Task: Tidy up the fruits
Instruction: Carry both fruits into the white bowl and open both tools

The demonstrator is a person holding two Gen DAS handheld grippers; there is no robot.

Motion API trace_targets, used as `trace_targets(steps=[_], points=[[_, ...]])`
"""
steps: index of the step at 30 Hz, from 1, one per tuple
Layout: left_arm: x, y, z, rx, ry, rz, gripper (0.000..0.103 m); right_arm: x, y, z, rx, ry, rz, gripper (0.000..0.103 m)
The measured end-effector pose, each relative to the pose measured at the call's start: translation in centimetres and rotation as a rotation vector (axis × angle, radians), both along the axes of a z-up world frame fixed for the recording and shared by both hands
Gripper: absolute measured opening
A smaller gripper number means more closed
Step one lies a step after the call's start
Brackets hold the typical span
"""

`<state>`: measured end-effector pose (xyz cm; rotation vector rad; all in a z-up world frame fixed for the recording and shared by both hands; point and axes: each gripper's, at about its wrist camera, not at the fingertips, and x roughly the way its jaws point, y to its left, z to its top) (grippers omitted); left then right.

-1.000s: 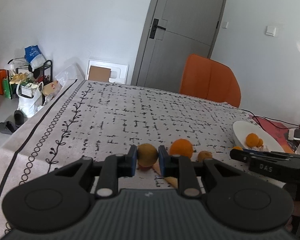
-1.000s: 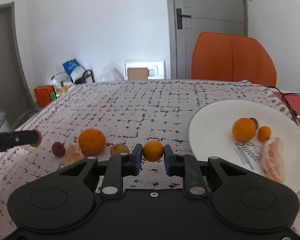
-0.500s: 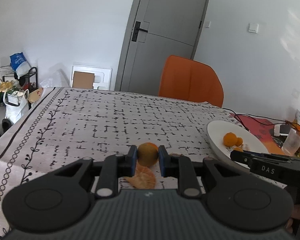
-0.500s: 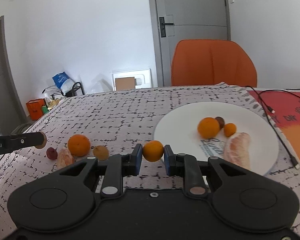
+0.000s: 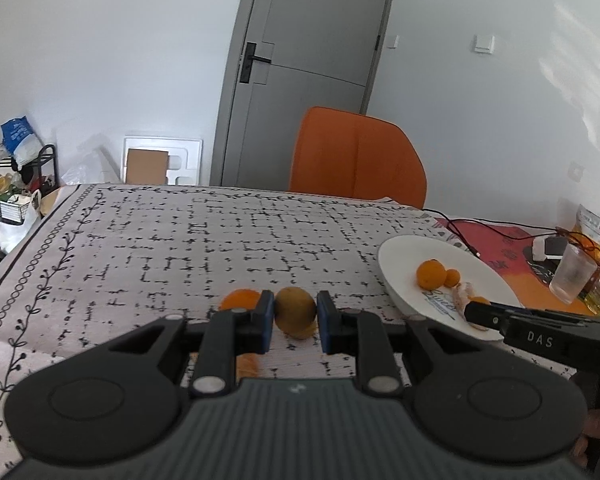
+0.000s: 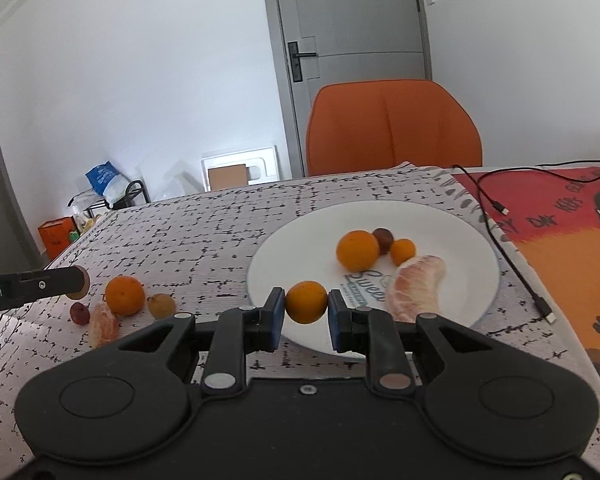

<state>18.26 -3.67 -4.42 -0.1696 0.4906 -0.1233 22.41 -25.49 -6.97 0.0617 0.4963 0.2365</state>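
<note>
Four fruits sit on the white plate point(image 6: 472, 240), four wait left of it, and the right gripper point(image 6: 306, 310) and left gripper point(image 5: 294, 316) each squeeze one more.

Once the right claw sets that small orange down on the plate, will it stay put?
Probably not at once: the small orange looks round and smooth, so it may roll. The white plate seems shallow, with little rim. The peeled segment nearby might stop it.
</note>
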Motion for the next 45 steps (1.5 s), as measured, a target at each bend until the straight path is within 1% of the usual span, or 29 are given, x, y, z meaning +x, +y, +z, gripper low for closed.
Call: trace_targets(steps=[6, 7, 8, 15, 17, 20, 21, 24, 26, 30, 38, 40, 42, 44, 45], points=[[0.5, -1.5, 0.1, 0.011, -0.003, -0.027, 0.021, -0.2, -1.2, -0.3, 0.013, 0.005, -0.025, 0.022], [0.6, -1.8, 0.2, 0.012, -0.004, -0.032, 0.021, -0.2, -1.4, -0.3, 0.011, 0.004, -0.031, 0.027], [0.7, -2.1, 0.2, 0.014, -0.006, -0.038, 0.021, -0.3, -1.6, -0.4, 0.011, 0.002, -0.037, 0.028], [1.5, -4.5, 0.4, 0.028, -0.011, -0.085, 0.021, -1.1, -3.7, -0.4, 0.040, -0.002, -0.060, 0.028], [1.7, -5.3, 0.4, 0.030, -0.011, -0.097, 0.021, -1.5, -4.4, -0.3, 0.056, -0.002, -0.064, 0.028], [2.1, -6.5, 0.4, 0.026, -0.012, -0.115, 0.021, -2.2, -5.8, -0.2, 0.124, 0.016, -0.061, 0.029], [2.2, -6.9, 0.4, 0.026, -0.013, -0.121, 0.021, -2.4, -6.2, -0.2, 0.131, 0.018, -0.062, 0.030], [2.6, -8.1, 0.4, 0.023, -0.010, -0.144, 0.021, -2.9, -7.0, -0.2, 0.119, 0.014, -0.076, 0.030], [2.8, -9.0, 0.3, 0.021, -0.009, -0.158, 0.021, -3.1, -7.7, -0.2, 0.140, 0.021, -0.080, 0.031], [3.2, -10.4, 0.2, 0.014, -0.002, -0.185, 0.021, -3.4, -8.5, -0.3, 0.142, 0.020, -0.098, 0.035], [4.3, -12.5, 0.0, 0.014, 0.000, -0.222, 0.021, -3.5, -8.9, -0.3, 0.143, 0.016, -0.100, 0.038], [4.6, -12.7, 0.1, 0.012, 0.005, -0.233, 0.021, -3.5, -8.9, -0.2, 0.143, 0.014, -0.101, 0.042], [4.6, -12.8, 0.2, 0.013, -0.007, -0.229, 0.026, -3.5, -8.9, -0.1, 0.142, 0.010, -0.103, 0.047], [4.5, -12.7, 0.2, 0.021, -0.009, -0.216, 0.026, -3.6, -8.8, 0.0, 0.140, 0.006, -0.099, 0.048], [4.5, -12.4, 0.1, 0.016, -0.007, -0.211, 0.029, -3.6, -8.7, 0.0, 0.139, 0.007, -0.096, 0.049]])
